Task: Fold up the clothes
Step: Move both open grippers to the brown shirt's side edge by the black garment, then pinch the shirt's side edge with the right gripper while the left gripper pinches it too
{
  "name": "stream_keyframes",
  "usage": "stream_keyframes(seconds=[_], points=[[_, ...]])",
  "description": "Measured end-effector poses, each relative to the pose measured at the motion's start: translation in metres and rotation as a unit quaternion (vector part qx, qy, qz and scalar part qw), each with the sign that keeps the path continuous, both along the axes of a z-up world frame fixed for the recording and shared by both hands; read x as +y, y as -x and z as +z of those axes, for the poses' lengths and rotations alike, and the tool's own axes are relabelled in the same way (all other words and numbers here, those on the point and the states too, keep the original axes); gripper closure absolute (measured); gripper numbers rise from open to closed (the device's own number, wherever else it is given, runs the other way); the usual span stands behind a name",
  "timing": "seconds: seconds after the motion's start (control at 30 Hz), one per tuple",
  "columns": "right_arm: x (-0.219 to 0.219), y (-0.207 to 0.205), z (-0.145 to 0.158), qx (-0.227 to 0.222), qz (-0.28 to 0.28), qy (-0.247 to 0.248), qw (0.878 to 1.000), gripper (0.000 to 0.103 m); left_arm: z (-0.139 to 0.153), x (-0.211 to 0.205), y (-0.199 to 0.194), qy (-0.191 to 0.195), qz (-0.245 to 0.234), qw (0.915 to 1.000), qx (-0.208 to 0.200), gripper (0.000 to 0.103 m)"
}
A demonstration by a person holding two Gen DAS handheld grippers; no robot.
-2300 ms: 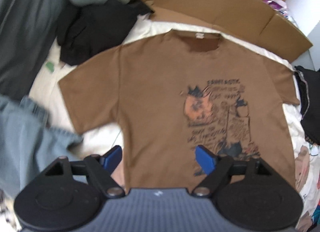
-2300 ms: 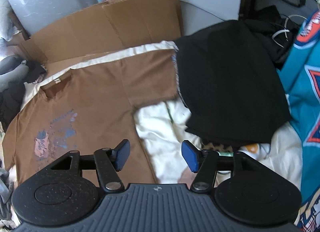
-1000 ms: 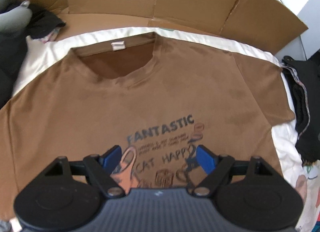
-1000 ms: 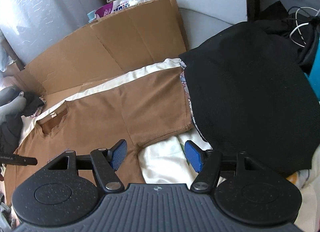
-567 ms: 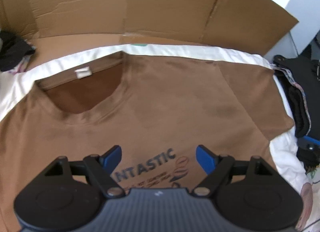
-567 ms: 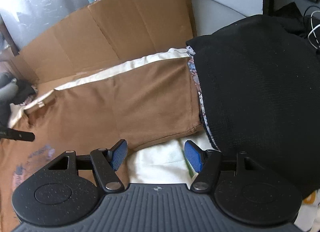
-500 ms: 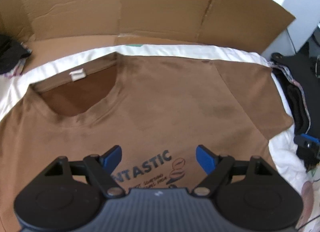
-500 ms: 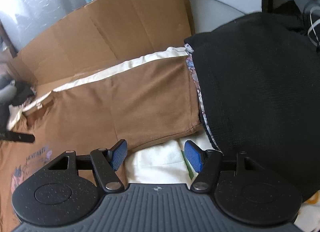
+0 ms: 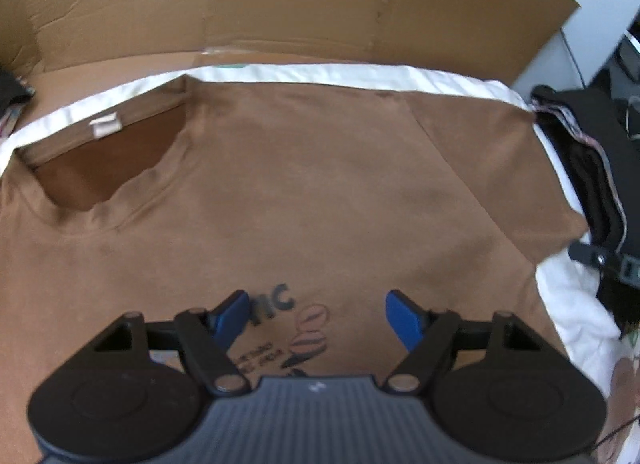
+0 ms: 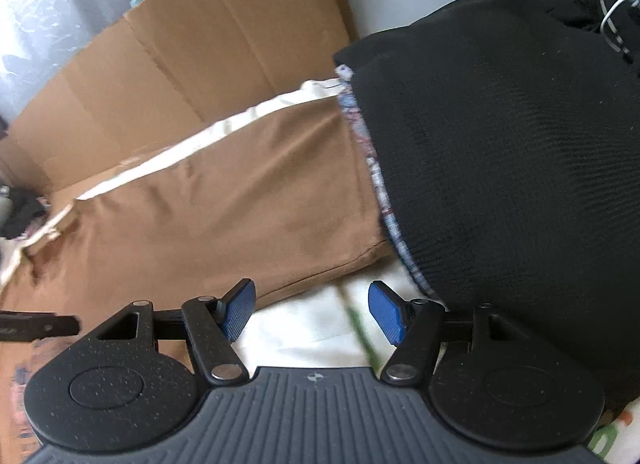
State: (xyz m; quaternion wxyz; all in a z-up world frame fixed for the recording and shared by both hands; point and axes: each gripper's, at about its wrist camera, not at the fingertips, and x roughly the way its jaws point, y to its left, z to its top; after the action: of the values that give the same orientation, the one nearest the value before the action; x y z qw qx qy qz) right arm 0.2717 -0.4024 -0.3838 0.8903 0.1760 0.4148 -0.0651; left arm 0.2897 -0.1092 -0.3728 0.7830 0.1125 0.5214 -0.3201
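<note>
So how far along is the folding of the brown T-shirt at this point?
Done: the brown T-shirt lies spread flat, print up, on the white sheet. In hand: nothing; the left gripper and right gripper are open and empty, the right near the sleeve. Left: every fold.

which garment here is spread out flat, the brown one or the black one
The brown t-shirt: it lies spread open, front up, print and neck label showing. The black garment beside its sleeve is a humped pile.

Brown t-shirt (image 9: pixel 320 184): soft matt cloth, dark print. Cardboard (image 9: pixel 280 4) along bed's far edge: matt, creased. Black garment (image 10: pixel 500 164): ribbed knit. Tool pads (image 9: pixel 402 320): blue textured plastic.
</note>
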Motion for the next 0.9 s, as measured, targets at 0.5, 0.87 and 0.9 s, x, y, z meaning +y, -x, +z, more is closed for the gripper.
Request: stream_keyframes(seconds=[0.5,0.87,0.9], points=[[-0.013,-0.009,-0.013,0.007,-0.055,-0.023,0.998,0.075,-0.022,0.0,0.012,-0.01,-0.01,0.9999,-0.008,0.022],[-0.02,-0.001,-0.016,-0.005,-0.091,-0.052,0.995,0.086,-0.025,0.002,0.015,0.002,0.003,0.9999,-0.012,0.019],[-0.02,-0.002,-0.017,-0.003,-0.096,-0.052,0.994,0.081,-0.025,0.003,0.015,0.004,0.006,0.9999,-0.011,0.02]])
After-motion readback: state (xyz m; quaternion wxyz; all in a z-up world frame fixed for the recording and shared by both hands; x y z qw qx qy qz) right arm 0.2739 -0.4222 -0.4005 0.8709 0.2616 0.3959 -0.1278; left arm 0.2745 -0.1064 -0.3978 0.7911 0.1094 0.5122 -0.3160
